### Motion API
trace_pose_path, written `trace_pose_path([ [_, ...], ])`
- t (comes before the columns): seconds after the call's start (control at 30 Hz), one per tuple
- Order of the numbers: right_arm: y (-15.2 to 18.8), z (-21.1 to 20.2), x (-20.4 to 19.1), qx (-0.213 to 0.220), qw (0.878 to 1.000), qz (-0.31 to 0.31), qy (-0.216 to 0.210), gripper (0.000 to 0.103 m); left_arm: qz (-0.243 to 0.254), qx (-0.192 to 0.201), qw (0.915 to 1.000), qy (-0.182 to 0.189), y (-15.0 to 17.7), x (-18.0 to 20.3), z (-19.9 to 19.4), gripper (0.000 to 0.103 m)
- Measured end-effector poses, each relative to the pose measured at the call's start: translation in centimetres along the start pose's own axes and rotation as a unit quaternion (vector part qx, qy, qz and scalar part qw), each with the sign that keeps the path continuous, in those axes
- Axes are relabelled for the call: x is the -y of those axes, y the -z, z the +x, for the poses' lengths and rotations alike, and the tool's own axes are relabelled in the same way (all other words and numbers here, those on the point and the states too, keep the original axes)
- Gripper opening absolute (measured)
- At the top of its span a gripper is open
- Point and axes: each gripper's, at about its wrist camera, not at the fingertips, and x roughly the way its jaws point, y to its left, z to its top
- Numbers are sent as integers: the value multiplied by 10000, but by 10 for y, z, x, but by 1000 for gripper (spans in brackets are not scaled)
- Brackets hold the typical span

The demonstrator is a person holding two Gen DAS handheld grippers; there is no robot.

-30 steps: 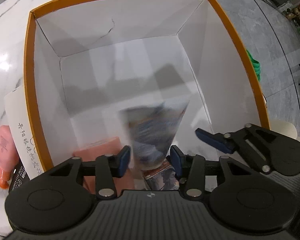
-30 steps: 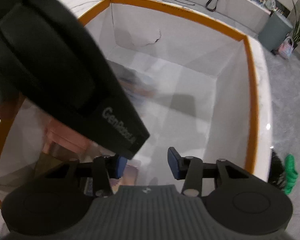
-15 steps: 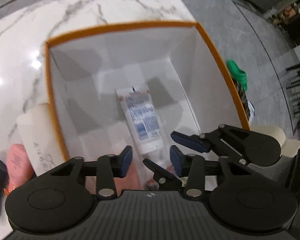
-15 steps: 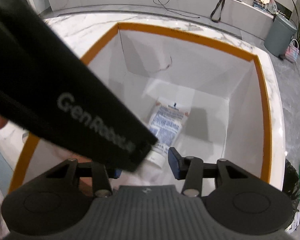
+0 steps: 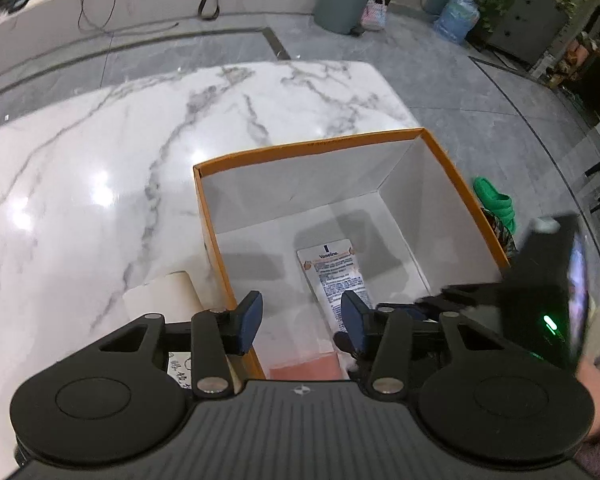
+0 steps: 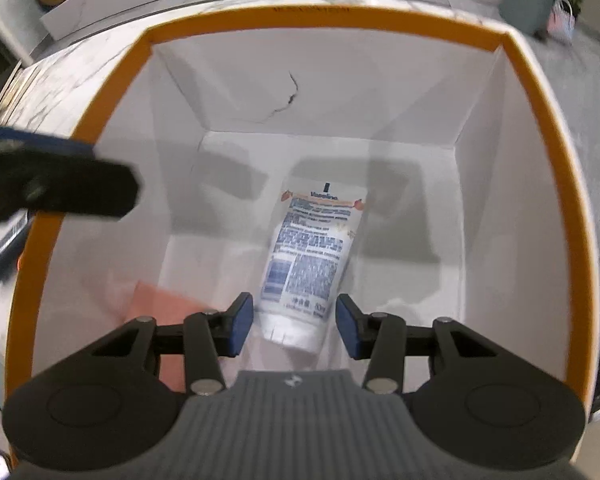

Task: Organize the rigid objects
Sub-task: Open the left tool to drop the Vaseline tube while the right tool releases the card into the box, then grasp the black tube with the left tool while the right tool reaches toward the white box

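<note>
An orange-rimmed box [image 5: 312,146] with white walls stands on the marble table [image 5: 80,184]. A white Vaseline tube [image 6: 312,248] lies flat on the box floor, also seen in the left wrist view [image 5: 334,276]. A pink flat item [image 6: 164,304] lies in the box beside it. My left gripper [image 5: 300,320] is open and empty, high above the box's near left edge. My right gripper [image 6: 294,326] is open and empty, over the box above the tube's cap end; it shows in the left wrist view [image 5: 420,304].
A cream cylindrical container [image 5: 164,300] lies on the table left of the box. A dark tube [image 6: 4,252] lies outside the box's left wall. Green slippers [image 5: 496,204] are on the floor beyond the table edge.
The tube dropped from my left gripper and settled on the box floor. My left gripper rose and pulled back from the box. My right gripper stays over the box.
</note>
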Motion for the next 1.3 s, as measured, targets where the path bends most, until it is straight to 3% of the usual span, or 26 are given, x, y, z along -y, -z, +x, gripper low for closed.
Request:
trace_pose_path([
  [0.57, -6, 21, 5, -536, 9982, -238, -112, 45, 217, 125, 9996, 161, 12, 1, -13, 55],
  [0.83, -4, 20, -11, -551, 9961, -661, 185, 45, 99, 164, 9997, 178, 19, -13, -23, 59],
  [1.07, -1, 8, -17, -391, 9957, -669, 499, 54, -15, 162, 9996, 210, 26, -25, -34, 59],
  [1.3, 0, -24, -34, 79, 9947, -765, 675, 54, 30, 276, 9994, 214, 37, -36, -51, 61],
])
